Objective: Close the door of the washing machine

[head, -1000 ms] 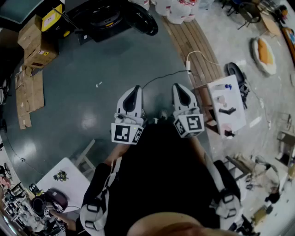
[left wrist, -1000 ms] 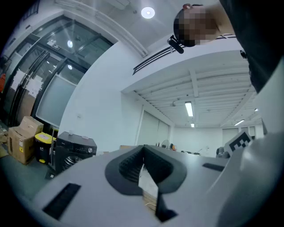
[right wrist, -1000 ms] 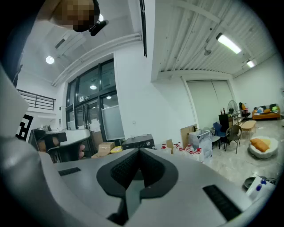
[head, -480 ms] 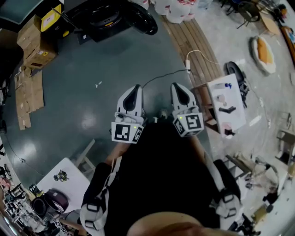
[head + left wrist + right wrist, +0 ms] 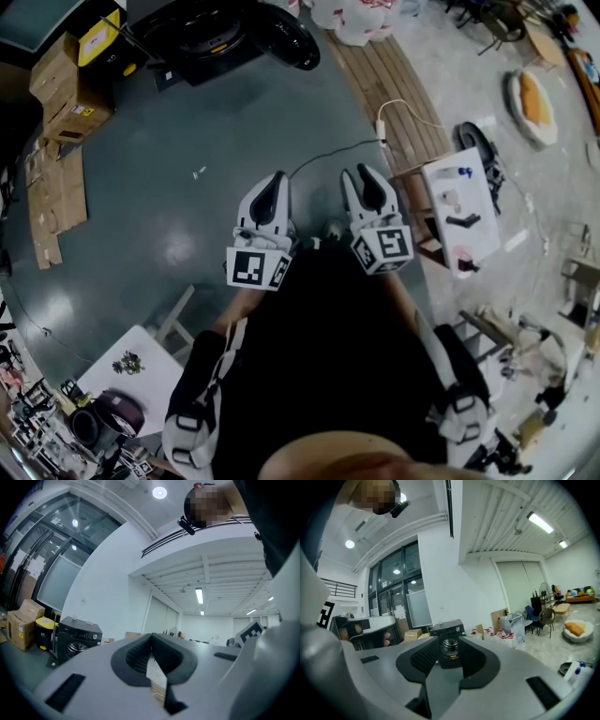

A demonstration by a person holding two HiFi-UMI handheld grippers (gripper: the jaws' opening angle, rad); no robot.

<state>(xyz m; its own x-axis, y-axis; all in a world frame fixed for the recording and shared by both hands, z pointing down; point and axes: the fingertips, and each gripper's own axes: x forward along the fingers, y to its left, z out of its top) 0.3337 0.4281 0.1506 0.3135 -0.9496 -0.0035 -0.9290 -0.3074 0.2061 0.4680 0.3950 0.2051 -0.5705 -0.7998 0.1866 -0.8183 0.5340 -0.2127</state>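
Note:
The black washing machine point(image 5: 208, 36) stands at the far end of the dark floor, its round door point(image 5: 287, 36) swung open to the right. Both grippers are held level in front of me, well short of it. My left gripper point(image 5: 274, 180) is shut with nothing in it; in the left gripper view the machine point(image 5: 77, 639) sits far off at the left of the left gripper point(image 5: 151, 637). My right gripper point(image 5: 357, 176) is opening, its jaws apart and empty. In the right gripper view the washing machine point(image 5: 449, 644) shows in the gap of the right gripper point(image 5: 449, 654).
Cardboard boxes point(image 5: 67, 82) are stacked at the left of the machine. A wooden pallet point(image 5: 389, 89) with white jugs point(image 5: 358, 21) lies at the right. A small white table point(image 5: 459, 214) stands by my right side, and a cable point(image 5: 336, 154) runs across the floor.
The right gripper's jaws have spread apart from shut. Neither hand has shifted, and the left gripper looks the same.

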